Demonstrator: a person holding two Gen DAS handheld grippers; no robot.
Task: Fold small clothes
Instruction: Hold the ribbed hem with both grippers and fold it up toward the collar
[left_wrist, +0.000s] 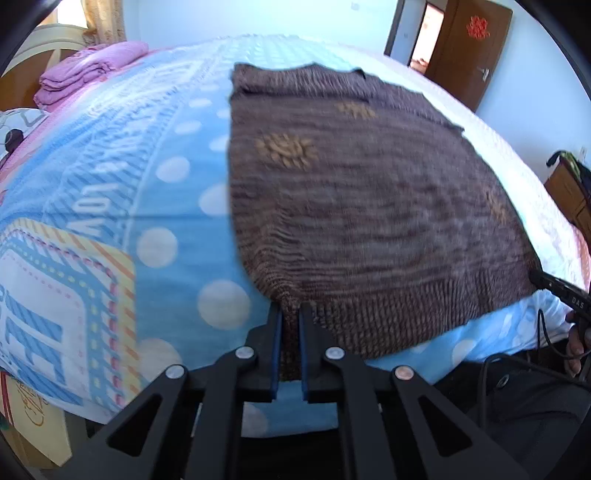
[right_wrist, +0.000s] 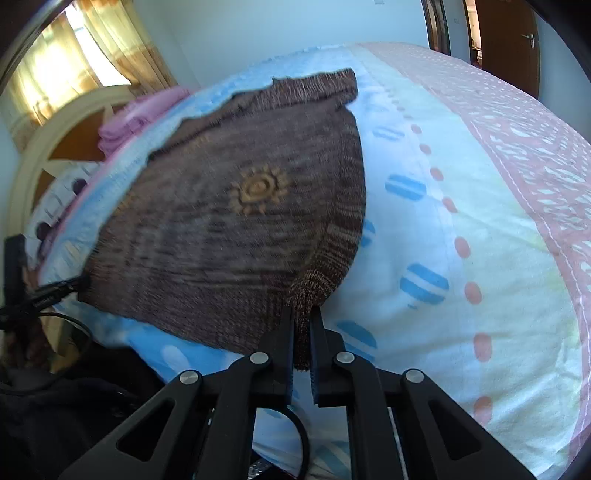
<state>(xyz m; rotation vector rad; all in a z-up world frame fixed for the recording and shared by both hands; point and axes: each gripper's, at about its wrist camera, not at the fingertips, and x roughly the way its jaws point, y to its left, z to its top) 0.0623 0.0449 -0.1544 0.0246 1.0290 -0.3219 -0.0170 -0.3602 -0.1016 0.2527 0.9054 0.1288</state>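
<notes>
Left wrist view: left tool (left_wrist: 290, 314) pinches the near-left hem corner of the brown knitted sweater (left_wrist: 351, 192), spread flat on the bed (left_wrist: 110, 192); right tool (right_wrist: 302, 317) pinches the near-right corner, readying a fold toward the far edge.

A: Place type?
B: Home bedroom. Big bed (left_wrist: 110, 184) with a printed blue dotted cover fills both views.
A: Other cues?
B: Curved cream headboard (right_wrist: 48, 147), pillow (left_wrist: 18, 125), folded pink blanket (left_wrist: 85, 70) at the head end, yellow curtains (right_wrist: 74, 48) over a bright window, brown wooden door (left_wrist: 469, 48) with a red paper ornament (left_wrist: 477, 26).
</notes>
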